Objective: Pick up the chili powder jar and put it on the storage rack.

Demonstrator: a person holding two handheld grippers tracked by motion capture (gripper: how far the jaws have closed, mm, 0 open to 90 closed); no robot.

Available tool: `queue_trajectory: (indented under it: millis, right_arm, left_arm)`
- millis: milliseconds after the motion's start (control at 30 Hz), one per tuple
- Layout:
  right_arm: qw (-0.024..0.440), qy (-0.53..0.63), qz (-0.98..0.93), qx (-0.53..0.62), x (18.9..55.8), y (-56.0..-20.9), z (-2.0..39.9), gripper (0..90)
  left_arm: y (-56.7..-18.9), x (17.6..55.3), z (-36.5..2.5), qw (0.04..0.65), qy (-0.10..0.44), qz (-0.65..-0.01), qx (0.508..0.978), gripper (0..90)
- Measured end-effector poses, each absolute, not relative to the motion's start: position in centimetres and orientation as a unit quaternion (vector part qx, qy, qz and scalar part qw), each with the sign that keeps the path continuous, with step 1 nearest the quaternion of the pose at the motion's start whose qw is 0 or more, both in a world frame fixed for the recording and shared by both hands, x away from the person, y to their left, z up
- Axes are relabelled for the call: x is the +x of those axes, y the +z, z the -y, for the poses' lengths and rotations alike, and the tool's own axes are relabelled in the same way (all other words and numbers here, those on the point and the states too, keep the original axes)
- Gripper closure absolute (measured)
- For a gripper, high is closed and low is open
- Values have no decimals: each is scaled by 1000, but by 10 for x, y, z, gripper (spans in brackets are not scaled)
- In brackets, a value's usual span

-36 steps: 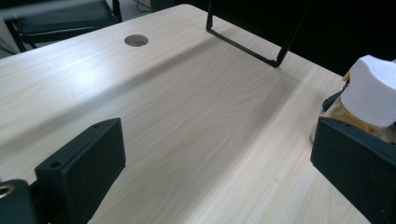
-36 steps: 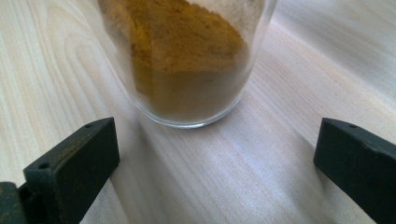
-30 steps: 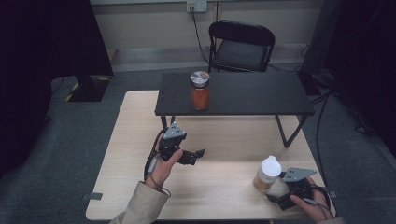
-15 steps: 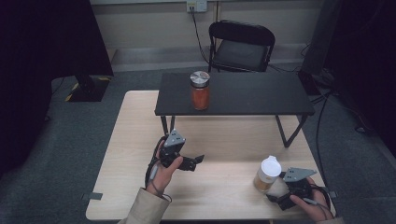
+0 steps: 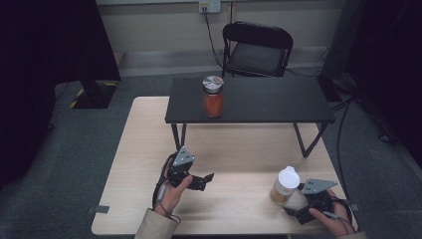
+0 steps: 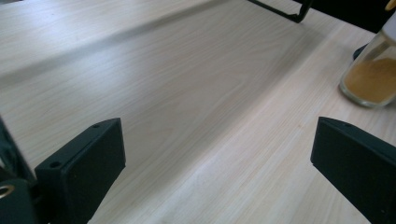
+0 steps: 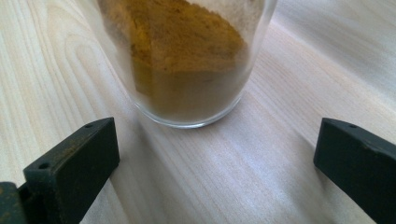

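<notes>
A glass jar [image 5: 283, 187] with a white lid and orange-brown powder stands on the wooden table [image 5: 239, 149] at the front right. My right gripper [image 5: 296, 205] sits just behind it, low on the table. In the right gripper view the jar [image 7: 187, 60] is close ahead of the open right gripper [image 7: 217, 140], not between the jaws. My left gripper [image 5: 203, 180] rests open at the front left, pointing right. In the left gripper view its jaws [image 6: 222, 140] stand wide apart over bare wood, with the jar [image 6: 371, 77] far off at the upper right.
A low black table [image 5: 259, 102] stands on the far half of the wooden table. On it is a jar [image 5: 213, 97] with red contents and a silver lid. A black chair [image 5: 256, 47] stands behind, and a cable [image 5: 343, 129] hangs at the right.
My left gripper has drawn back a little toward the table's front edge. The right gripper and the powder jar have stayed where they were.
</notes>
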State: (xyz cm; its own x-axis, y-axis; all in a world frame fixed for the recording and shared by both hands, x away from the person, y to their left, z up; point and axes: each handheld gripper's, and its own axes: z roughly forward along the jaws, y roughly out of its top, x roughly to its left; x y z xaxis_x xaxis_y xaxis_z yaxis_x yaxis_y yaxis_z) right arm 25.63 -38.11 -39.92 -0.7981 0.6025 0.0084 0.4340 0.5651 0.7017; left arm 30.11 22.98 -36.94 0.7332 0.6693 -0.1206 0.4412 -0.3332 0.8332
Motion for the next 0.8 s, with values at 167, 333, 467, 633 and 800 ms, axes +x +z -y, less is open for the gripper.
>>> queue_trajectory:
  millis: [167,333,467,633,800]
  right_arm:
    - [117,361,-877,295,256,-399,381,0]
    - [117,361,-877,296,256,-399,381,0]
    - [117,361,-877,296,256,-399,381,0]
    - [117,361,-877,295,256,-399,381,0]
    - [117,361,-877,295,256,-399,381,0]
  left_arm:
    - [-377,296,-236,458,122,-354,806,25]
    - [-382,292,-243,455,122,-362,805,24]
    - [-386,289,-247,451,122,-368,804,24]
    - [-390,285,-254,445,124,-379,802,24]
    - [-393,281,-260,439,126,-386,801,25]
